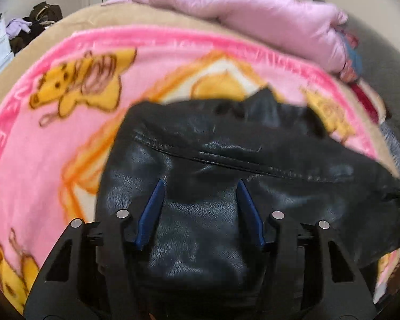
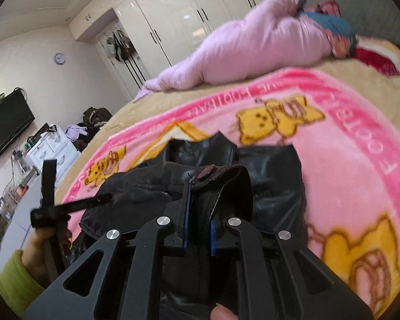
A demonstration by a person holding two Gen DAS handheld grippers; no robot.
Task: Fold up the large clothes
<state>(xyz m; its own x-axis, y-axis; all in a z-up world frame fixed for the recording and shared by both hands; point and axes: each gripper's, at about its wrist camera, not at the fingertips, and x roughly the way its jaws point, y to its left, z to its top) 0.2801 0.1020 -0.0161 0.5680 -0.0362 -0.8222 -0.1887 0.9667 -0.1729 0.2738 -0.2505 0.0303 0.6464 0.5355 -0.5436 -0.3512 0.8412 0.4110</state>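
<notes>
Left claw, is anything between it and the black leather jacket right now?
Nothing visible. The left claw hangs open directly over the black leather jacket, only leather showing between its fingers. The right claw already pinches a jacket fold.

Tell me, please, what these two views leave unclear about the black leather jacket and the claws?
- Left wrist: black leather jacket blurred; its near end hidden by the left claw.
- Right wrist: right claw covers the pinched fold's extent.
- Right wrist: left claw's tips cut off behind the jacket.
</notes>
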